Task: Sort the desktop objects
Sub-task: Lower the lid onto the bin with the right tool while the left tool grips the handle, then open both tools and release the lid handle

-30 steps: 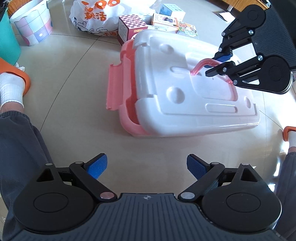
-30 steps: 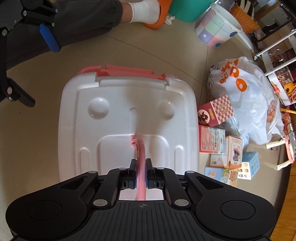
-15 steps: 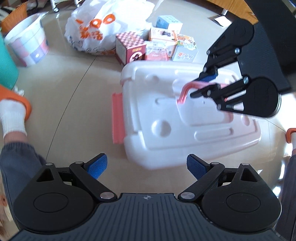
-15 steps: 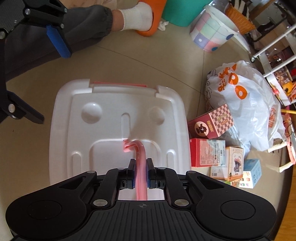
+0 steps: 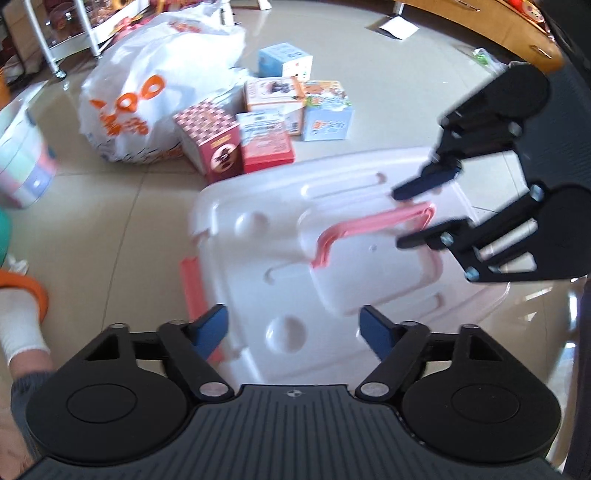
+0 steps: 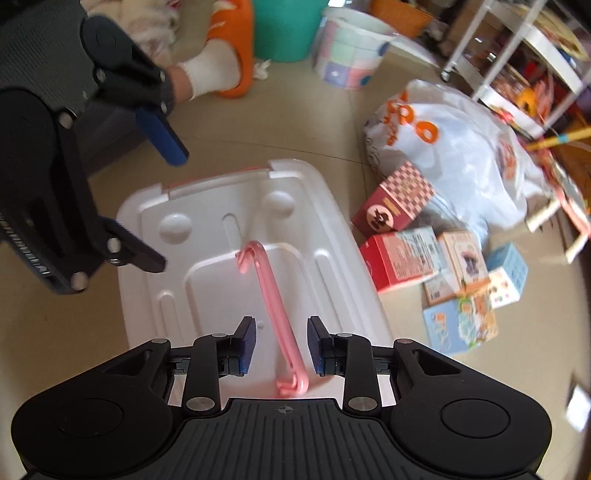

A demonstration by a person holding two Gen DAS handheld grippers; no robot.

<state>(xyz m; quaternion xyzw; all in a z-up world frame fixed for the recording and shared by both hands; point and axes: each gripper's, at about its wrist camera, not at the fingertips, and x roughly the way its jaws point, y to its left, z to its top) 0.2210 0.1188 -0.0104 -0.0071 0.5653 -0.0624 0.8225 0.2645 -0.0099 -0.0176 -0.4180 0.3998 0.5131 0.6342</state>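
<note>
A white lid (image 5: pixel 280 258) with a pink handle (image 5: pixel 373 221) lies on the floor; it also shows in the right wrist view (image 6: pixel 207 266), with the handle (image 6: pixel 273 295) running down its middle. My right gripper (image 6: pixel 280 345) is open, its pads either side of the handle without touching it; it also shows in the left wrist view (image 5: pixel 417 218). My left gripper (image 5: pixel 295 328) is open and empty over the lid's near edge; it also shows in the right wrist view (image 6: pixel 155 206). Several small boxes (image 6: pixel 436 258) lie beside the lid.
A white plastic bag with orange print (image 5: pixel 147 96) lies behind the boxes. A pastel bucket (image 6: pixel 351 51) and a teal bin (image 6: pixel 284 26) stand at the back. A foot in an orange slipper (image 6: pixel 229 59) rests nearby. A white wheeled rack (image 6: pixel 517 44) stands at the right.
My right gripper has opened and let go of the pink handle. The lid has come down and lies nearer my left gripper. The pink bin under the lid is out of view.
</note>
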